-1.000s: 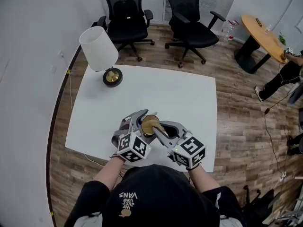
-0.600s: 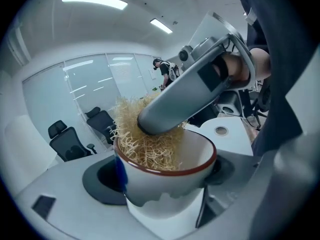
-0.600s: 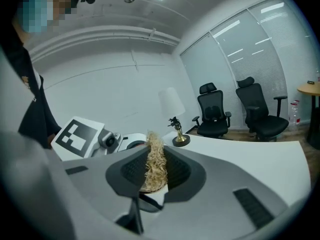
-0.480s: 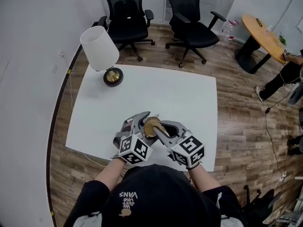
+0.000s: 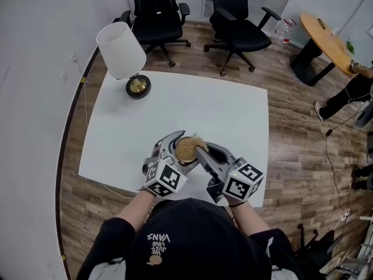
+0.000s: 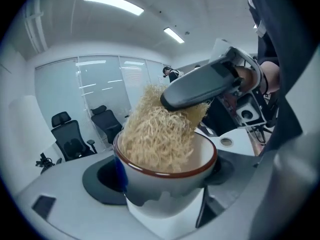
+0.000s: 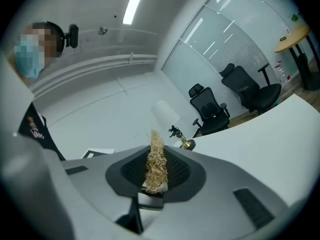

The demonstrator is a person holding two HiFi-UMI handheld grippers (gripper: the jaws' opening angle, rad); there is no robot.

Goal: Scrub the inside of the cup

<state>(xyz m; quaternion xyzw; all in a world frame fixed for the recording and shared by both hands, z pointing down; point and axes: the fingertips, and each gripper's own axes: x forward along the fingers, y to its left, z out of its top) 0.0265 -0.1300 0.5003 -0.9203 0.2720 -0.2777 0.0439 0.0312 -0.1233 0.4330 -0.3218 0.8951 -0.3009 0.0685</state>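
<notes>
White, red-rimmed ceramic cup (image 6: 165,181): mouth up, clamped between left gripper (image 5: 169,155) jaws. Tan fibre scrubber (image 6: 159,134): inside cup, pinched by right gripper (image 5: 205,158); cup interior hidden.

Jaws clamp the cup (image 6: 165,181), fibrous scrubber (image 6: 157,134) inside.

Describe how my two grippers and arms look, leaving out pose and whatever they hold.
The left gripper and right gripper match: grey bodies with curved jaws lined with dark textured pads. Each ends in a white cube printed with black square markers. No cables show. The person wears black short sleeves.
</notes>
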